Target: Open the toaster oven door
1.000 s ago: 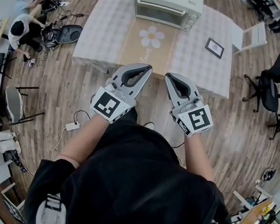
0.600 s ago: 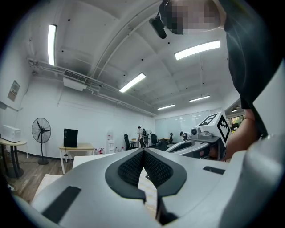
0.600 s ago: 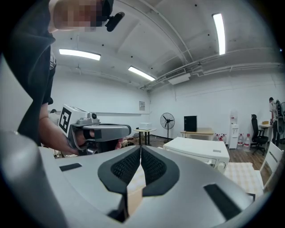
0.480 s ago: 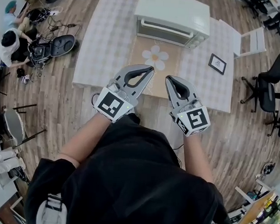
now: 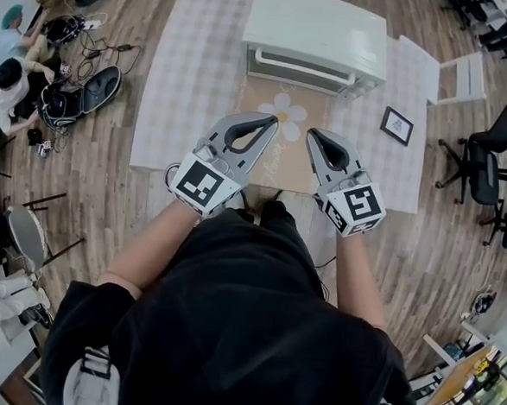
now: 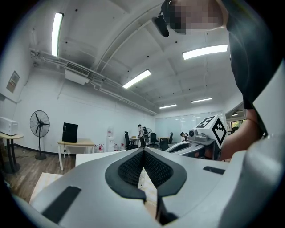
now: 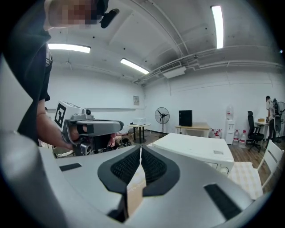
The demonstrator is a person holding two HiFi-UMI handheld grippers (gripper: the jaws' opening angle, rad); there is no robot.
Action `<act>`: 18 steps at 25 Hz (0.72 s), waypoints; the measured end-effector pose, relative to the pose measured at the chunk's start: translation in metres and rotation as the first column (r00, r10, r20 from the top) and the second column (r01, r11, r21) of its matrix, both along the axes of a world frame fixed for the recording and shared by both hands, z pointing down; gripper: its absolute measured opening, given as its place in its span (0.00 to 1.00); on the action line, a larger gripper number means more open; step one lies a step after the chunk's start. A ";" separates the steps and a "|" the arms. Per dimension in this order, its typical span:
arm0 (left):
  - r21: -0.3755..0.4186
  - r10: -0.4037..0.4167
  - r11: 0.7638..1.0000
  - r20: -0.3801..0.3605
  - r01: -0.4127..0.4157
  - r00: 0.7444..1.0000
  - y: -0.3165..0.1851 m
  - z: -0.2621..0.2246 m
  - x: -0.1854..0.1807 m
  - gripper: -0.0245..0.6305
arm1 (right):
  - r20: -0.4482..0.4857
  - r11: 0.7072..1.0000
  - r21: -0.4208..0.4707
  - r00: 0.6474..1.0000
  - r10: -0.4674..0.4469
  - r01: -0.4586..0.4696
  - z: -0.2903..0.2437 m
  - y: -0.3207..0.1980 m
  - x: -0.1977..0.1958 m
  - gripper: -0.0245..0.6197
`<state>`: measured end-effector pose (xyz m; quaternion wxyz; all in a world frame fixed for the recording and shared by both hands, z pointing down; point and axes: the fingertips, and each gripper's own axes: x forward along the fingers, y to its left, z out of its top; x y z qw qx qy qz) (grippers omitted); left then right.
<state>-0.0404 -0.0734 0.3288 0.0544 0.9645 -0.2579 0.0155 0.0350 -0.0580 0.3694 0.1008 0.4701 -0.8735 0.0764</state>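
A white toaster oven (image 5: 317,39) stands at the far side of the table, its door closed and its handle bar (image 5: 308,63) facing me. It also shows in the right gripper view as a white toaster oven (image 7: 196,149) beyond the jaws. My left gripper (image 5: 272,119) hovers over the table's near half, jaws together, nothing between them. Beside it on the right, my right gripper (image 5: 310,134) is shut and empty too. Both tips point toward the oven and are well short of it. In the left gripper view the left gripper (image 6: 143,151) is shut.
The table (image 5: 188,80) has a checked cloth and a tan mat with a daisy (image 5: 286,113). A small framed picture (image 5: 396,125) lies at the right. A white chair (image 5: 457,75) stands right of the table; office chairs (image 5: 491,145) farther right. People and gear sit on the floor at far left (image 5: 20,77).
The view has advanced toward the table: the toaster oven now sits lower and nearer in the head view, and both grippers are over the table's near edge instead of the floor. Jaws stayed shut.
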 end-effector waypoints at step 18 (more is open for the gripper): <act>0.045 -0.150 0.988 0.008 0.149 0.989 -0.087 0.019 0.036 0.06 | -0.084 0.978 -0.110 0.979 -0.187 0.177 0.037 -0.088 0.037 0.09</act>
